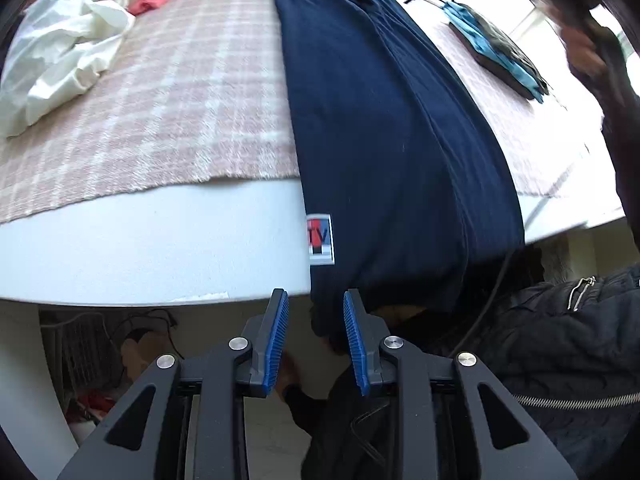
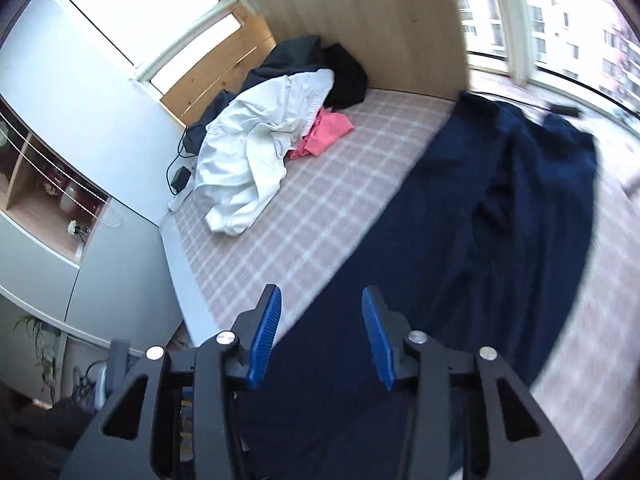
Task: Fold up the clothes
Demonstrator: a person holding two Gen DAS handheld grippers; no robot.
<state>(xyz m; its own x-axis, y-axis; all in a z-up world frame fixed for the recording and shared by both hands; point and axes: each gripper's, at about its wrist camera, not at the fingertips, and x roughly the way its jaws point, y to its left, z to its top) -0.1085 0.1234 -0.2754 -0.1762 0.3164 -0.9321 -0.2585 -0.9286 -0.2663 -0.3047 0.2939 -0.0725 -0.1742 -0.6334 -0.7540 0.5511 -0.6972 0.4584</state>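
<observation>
Left gripper (image 1: 316,340) is seen parted at the near table edge, nothing between its pads; the hem of the navy garment (image 1: 384,128) hangs just beyond. Right gripper (image 2: 320,336) is held parted and empty above the same garment, laid lengthwise on the checked blanket (image 2: 304,216). Farther left, white cloth (image 2: 256,160) and pink cloth (image 2: 328,130) are heaped.

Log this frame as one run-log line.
step: fold navy garment | garment: laid lengthwise on plaid blanket, hem over bed edge | left gripper: open, empty, at hem | right gripper: open, empty, above garment
</observation>
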